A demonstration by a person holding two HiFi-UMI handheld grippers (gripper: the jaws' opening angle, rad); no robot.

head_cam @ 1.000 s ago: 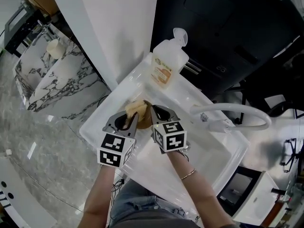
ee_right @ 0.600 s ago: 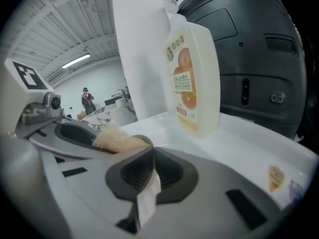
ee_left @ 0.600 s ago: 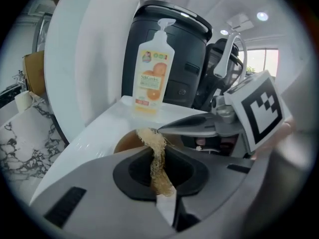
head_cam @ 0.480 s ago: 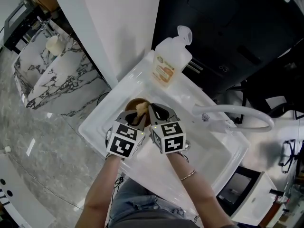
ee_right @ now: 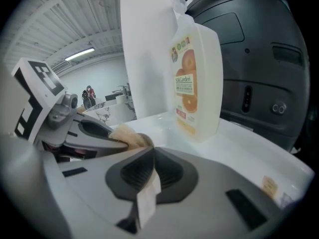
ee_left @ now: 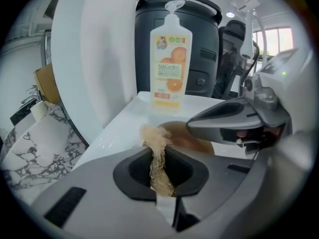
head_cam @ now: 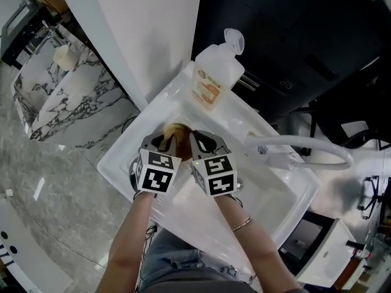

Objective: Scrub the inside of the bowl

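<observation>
Fibrous scrubber (ee_left: pixel 157 156) pinched by left claw (head_cam: pixel 167 145); right claw (head_cam: pixel 193 140) pinches bowl (ee_left: pixel 185 140) beside sink wall (head_cam: pixel 142 134).

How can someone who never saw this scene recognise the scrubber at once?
Start at the white sink below the person's arms. At its left end, the left gripper is shut on the scrubber, next to the brown bowl. It is a pale tan, ragged, fibrous wad, unlike the smooth bowl and grey jaws.

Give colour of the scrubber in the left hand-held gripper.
Pale tan scrubber, fibrous; shows best in the left gripper view.
</observation>
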